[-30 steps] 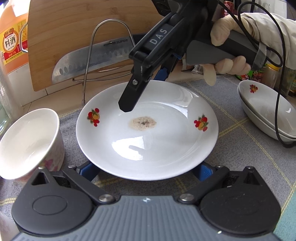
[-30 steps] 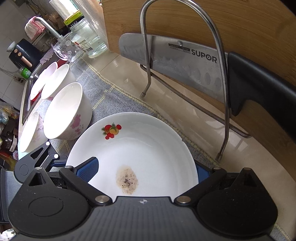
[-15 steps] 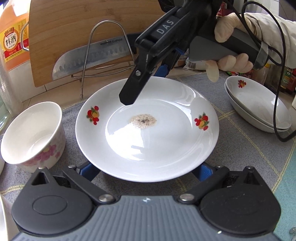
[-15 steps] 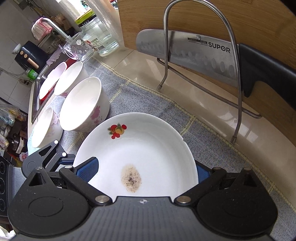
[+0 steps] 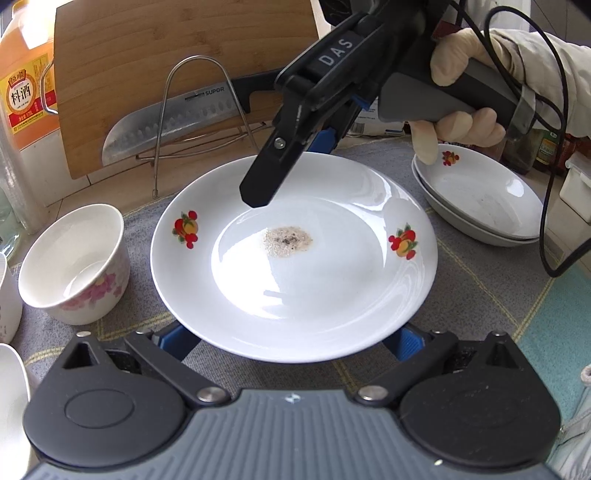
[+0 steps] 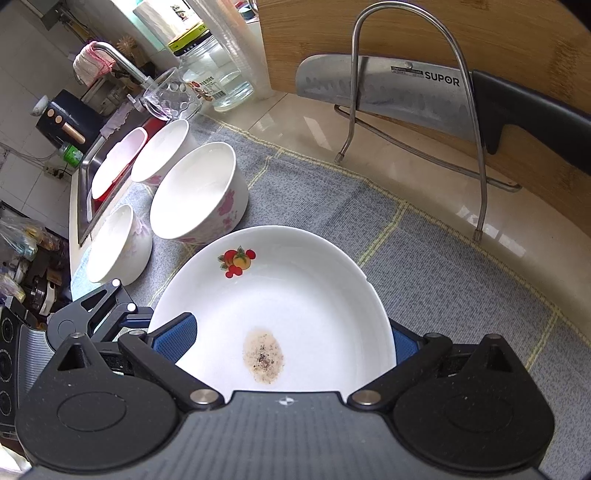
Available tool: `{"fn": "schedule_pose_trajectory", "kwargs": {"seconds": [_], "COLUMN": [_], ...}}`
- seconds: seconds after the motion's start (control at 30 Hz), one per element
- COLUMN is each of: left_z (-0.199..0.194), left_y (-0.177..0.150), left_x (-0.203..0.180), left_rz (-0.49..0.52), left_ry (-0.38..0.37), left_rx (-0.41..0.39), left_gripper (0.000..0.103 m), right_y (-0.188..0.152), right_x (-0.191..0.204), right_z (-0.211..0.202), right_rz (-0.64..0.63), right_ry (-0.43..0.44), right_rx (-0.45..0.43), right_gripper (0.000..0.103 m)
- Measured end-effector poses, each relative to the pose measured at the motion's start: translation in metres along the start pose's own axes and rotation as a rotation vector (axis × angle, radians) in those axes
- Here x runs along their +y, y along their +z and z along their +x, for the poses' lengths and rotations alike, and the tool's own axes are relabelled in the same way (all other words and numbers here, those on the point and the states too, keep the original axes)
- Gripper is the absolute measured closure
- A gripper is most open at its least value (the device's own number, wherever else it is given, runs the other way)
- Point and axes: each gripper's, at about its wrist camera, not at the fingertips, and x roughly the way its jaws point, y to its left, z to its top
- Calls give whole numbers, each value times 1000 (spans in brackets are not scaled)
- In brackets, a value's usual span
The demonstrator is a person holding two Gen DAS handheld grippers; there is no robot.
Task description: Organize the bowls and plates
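A white plate (image 5: 295, 266) with fruit prints and a brown stain in its middle is held level above the grey mat. It also shows in the right wrist view (image 6: 288, 306). My left gripper (image 5: 291, 341) has its blue pads wide apart under the plate's near rim. My right gripper (image 6: 284, 339) stands spread around the plate's far rim; its black finger (image 5: 269, 173) reaches over the plate. Two stacked matching plates (image 5: 480, 199) sit at the right. A flowered bowl (image 5: 74, 266) stands left of the plate.
Several white bowls (image 6: 199, 195) stand in a group beside the sink (image 6: 86, 206). A wire rack (image 6: 413, 110) holds a cleaver against a wooden cutting board (image 6: 443, 33). An orange bottle (image 5: 26, 85) and jars stand along the counter's back.
The plate has moved away from the rack and cutting board with both grippers at its rims. The stacked plates and the bowls show more fully now.
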Motion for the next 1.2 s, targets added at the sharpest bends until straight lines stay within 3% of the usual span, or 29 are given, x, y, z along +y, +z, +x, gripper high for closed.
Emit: {"fn": "schedule_pose_trajectory", "kwargs": {"seconds": [0.57,1.2], "left_z": [-33,-36], "left_y": [-2,10], "left_x": [-37,-83], "left_rz": [56,152], "left_ry": [-22,-94], "left_rx": [17,51], "left_gripper": [1,1], "right_y": [-46,-103], "right_x": [29,17], "right_z": [-35,-76], "right_rz": [3,73], "right_ry": [-16,-33], "right_rx": [-39,-80], "right_gripper": [0,0]}}
